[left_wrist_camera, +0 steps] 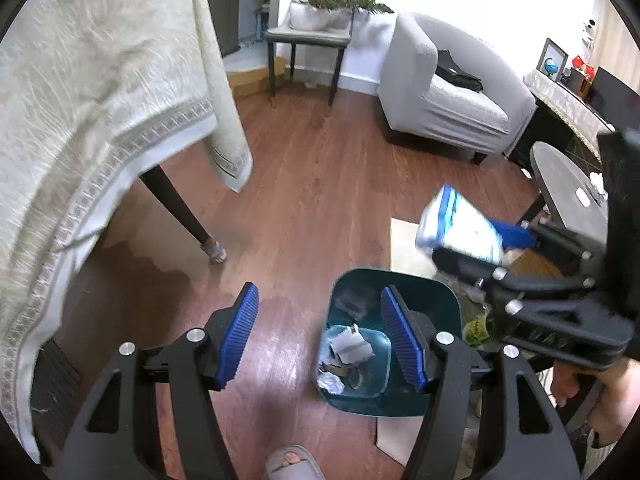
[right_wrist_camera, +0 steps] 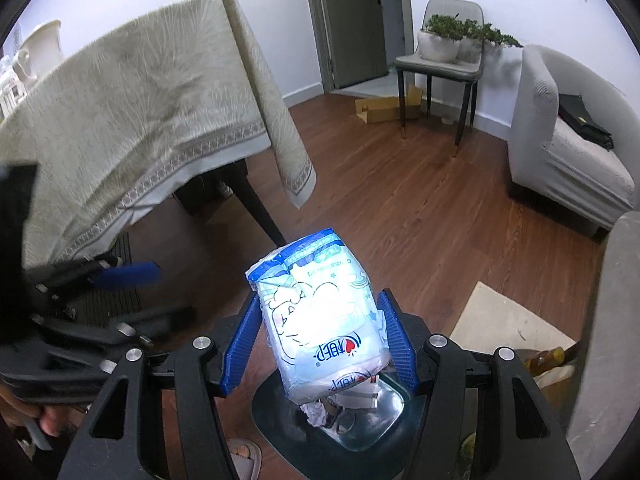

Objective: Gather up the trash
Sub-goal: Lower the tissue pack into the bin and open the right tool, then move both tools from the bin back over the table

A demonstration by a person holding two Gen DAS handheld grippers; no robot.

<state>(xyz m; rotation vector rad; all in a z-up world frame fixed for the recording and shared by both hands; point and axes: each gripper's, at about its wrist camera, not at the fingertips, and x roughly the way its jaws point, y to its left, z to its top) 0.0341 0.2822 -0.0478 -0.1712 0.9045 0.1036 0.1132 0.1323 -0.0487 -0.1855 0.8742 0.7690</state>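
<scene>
A teal trash bin [left_wrist_camera: 424, 292] stands on the wooden floor with crumpled paper and wrappers [left_wrist_camera: 348, 348] inside. It also shows in the right wrist view [right_wrist_camera: 384, 436], directly below my right gripper. My right gripper [right_wrist_camera: 320, 332] is shut on a blue-and-white plastic tissue pack [right_wrist_camera: 320, 312] and holds it above the bin's opening. The same pack shows in the left wrist view [left_wrist_camera: 456, 224], up and to the right of the bin. My left gripper [left_wrist_camera: 320, 336] is open and empty, hovering over the bin's left rim.
A table with a cream tablecloth [left_wrist_camera: 80, 120] hangs at the left, its dark leg [left_wrist_camera: 180, 208] on the floor. A grey armchair [left_wrist_camera: 448, 92], a chair with plants [left_wrist_camera: 316, 20] and a round grey table [left_wrist_camera: 568, 184] stand behind. A slippered foot [left_wrist_camera: 292, 464] is below.
</scene>
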